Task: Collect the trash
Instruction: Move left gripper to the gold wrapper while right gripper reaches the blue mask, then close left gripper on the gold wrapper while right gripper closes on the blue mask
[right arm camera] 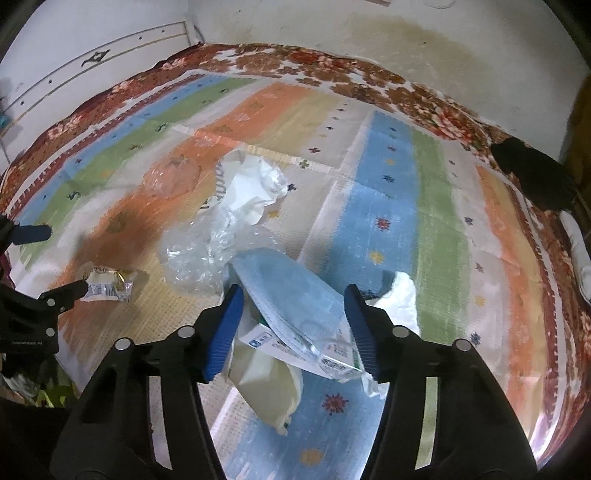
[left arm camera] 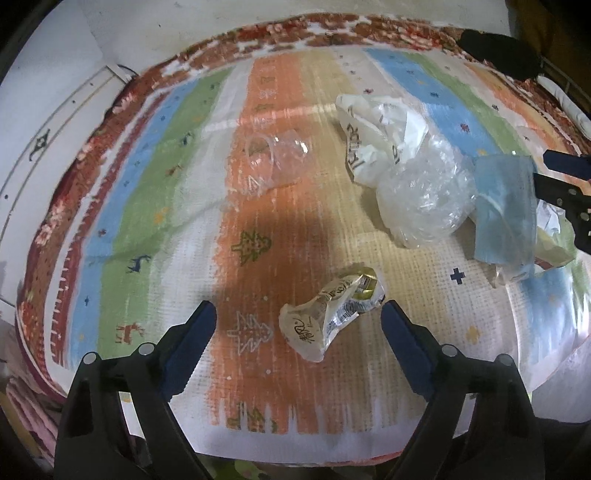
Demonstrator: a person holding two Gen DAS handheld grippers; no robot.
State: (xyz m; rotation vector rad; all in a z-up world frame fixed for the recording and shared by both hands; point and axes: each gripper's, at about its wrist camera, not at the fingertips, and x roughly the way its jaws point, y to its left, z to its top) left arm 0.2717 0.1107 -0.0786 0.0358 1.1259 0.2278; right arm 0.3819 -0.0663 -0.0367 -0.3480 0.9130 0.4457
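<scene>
surface: striped mat (left arm camera: 288,229) | under: floral blanket (right arm camera: 369,81) | behind: stained white wall (right arm camera: 369,33)

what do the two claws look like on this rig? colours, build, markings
Both match. The left claw and right claw each have two black, angular plastic arms with cut-out slots and round silver bolt heads. The fingers carry blue ribbed pads. Faint white lettering shows on the left claw's body in the right wrist view, unreadable. No cables, hands or sleeves visible.

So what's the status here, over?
Left hand-held gripper open around crumpled wrapper. Right hand-held gripper open, straddling blue pack. Nothing blocking.
</scene>
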